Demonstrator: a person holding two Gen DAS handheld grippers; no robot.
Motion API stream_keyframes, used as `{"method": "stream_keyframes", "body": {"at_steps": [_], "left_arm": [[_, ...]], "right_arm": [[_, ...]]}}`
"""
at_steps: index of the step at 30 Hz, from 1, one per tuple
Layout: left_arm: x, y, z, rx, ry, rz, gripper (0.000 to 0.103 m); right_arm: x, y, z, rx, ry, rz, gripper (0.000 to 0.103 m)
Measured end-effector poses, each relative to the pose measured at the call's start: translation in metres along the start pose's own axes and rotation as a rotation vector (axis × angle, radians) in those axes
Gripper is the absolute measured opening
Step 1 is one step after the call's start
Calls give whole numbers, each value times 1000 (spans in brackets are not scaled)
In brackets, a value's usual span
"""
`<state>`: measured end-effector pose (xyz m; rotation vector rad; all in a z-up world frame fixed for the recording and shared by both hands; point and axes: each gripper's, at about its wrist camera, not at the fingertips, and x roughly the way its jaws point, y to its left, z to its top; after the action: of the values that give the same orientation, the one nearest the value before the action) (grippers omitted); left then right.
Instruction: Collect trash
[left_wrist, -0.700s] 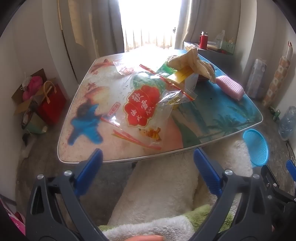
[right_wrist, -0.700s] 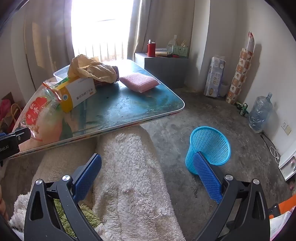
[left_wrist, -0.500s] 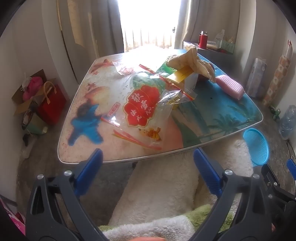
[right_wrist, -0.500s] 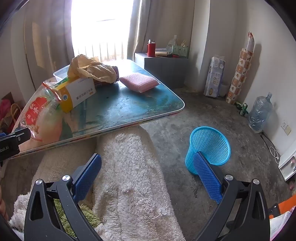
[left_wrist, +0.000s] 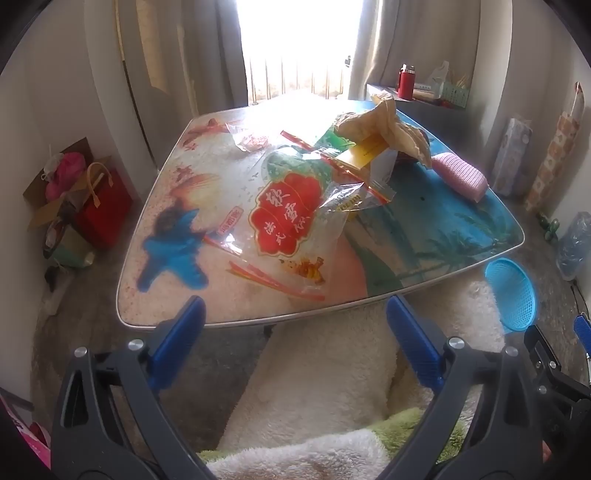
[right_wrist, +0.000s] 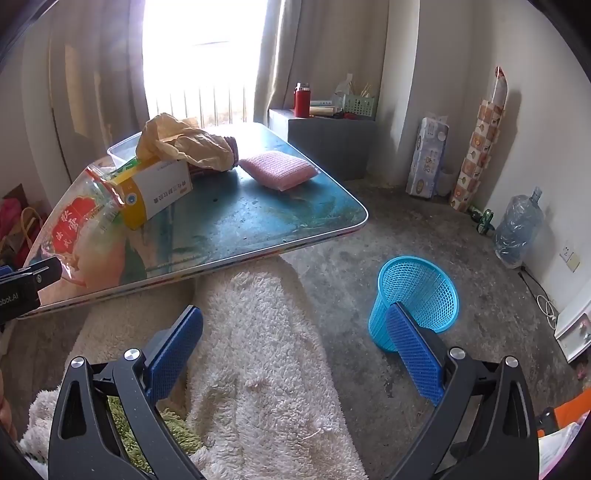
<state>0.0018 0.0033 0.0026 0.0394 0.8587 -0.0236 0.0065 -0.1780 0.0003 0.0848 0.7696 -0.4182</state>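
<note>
Both grippers spread wide and gripping nothing, hovering low off the near edge of the table, over a fluffy white rug. Left gripper aimed at the near edge, with the big clear snack bag (red label) lying just past it, toward the middle of the tabletop. Behind that bag, toward the far right corner: one yellow-and-white carton, one crumpled tan paper bag draped on top of it, one smaller clear wrapper near the far left edge. One pink sponge by the right edge, apart from the pile. Right gripper pointed at the floor off the table's right corner, one blue mesh basket standing upright just beyond its right finger, nothing visible inside it. Right view also picks up a clear plastic tub behind the paper bag, plus a water jug by the wall, both unclear or cut off in the left view. Left view alone shows the small wrapper and a red gift bag on the floor off the left edge. Basket only partly in the left view, at its right edge.
</note>
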Motion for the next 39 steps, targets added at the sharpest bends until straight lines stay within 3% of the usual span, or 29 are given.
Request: {"method": "stream_keyframes", "body": {"at_steps": [39], "left_arm": [[-2, 8, 0, -16, -7, 1, 94]], "right_arm": [[-3, 0, 0, -3, -8, -1, 97]]}}
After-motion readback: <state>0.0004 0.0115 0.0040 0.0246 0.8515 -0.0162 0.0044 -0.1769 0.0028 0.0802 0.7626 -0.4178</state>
